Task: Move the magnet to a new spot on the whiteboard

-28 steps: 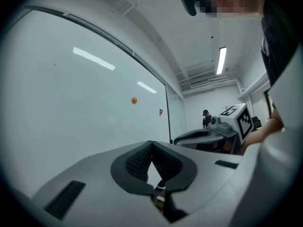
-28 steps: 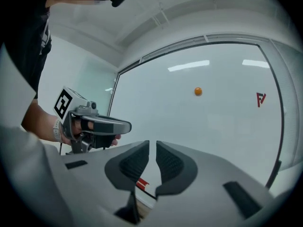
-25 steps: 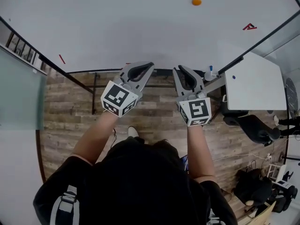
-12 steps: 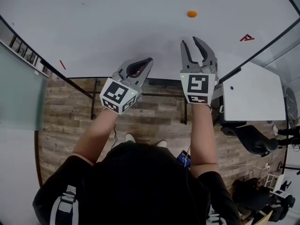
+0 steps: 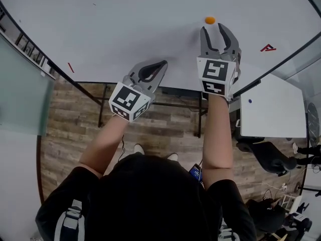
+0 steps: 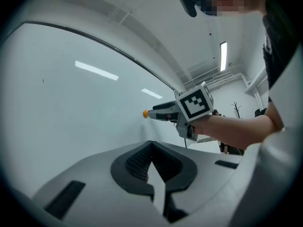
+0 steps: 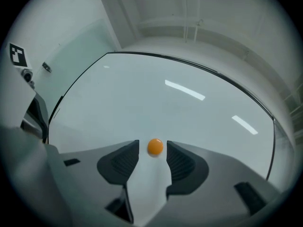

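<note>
Opening just now: right claw (image 5: 212,27), jaws apart, orange magnet (image 5: 210,20) at their tips on whiteboard (image 5: 125,24) | left claw (image 5: 161,64) clenched

Bright, even indoor light. In the head view the whiteboard (image 5: 125,29) is white, greying softly toward its lower edge. In both gripper views it mirrors ceiling lights as pale streaks (image 7: 184,89); a strip light (image 6: 223,56) glows in the left gripper view. Fisheye bends edges; corners go black.

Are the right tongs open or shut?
Open; they have just been opening. On the right tongs the pads stand apart, with the magnet on the whiteboard seen in the gap, untouched.
</note>
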The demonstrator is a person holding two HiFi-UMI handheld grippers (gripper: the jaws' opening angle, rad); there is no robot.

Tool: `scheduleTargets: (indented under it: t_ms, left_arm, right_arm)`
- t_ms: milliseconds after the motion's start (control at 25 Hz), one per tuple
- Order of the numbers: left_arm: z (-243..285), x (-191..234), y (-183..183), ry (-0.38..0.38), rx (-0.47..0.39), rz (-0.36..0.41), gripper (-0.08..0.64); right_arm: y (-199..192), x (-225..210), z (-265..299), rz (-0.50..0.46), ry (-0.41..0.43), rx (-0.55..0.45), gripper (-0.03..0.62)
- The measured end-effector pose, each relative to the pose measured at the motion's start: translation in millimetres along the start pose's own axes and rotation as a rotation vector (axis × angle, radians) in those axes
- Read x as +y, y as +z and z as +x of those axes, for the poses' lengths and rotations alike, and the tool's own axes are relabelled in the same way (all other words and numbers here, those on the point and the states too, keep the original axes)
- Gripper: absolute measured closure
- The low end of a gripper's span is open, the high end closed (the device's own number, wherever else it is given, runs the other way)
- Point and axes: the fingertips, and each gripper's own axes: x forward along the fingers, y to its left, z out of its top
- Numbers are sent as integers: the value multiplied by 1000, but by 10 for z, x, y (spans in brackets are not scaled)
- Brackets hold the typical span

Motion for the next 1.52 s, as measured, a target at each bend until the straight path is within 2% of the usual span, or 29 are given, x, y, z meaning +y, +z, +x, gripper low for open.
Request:
scheduleTargets:
  t_ms: [400, 640, 1040, 1160, 1520]
  left_arm:
    - [-31, 62, -85, 20, 9, -7, 555]
    - [-20, 82, -105, 14, 10, -16, 555]
    - [-48, 107, -133, 12, 5, -38, 555]
    - [-44, 73, -163, 4, 12, -33, 555]
    - [-31, 98, -172, 11, 17, -20, 555]
  right_arm:
    - [-158, -19, 233, -16, -15, 38, 411]
    - [-108, -25, 266, -38, -37, 11, 414]
    - [-72, -49, 296, -60, -67, -3, 445]
    - [-73, -47, 289, -63, -75, -4, 471]
    - [-39, -20, 190, -16, -26, -45, 474]
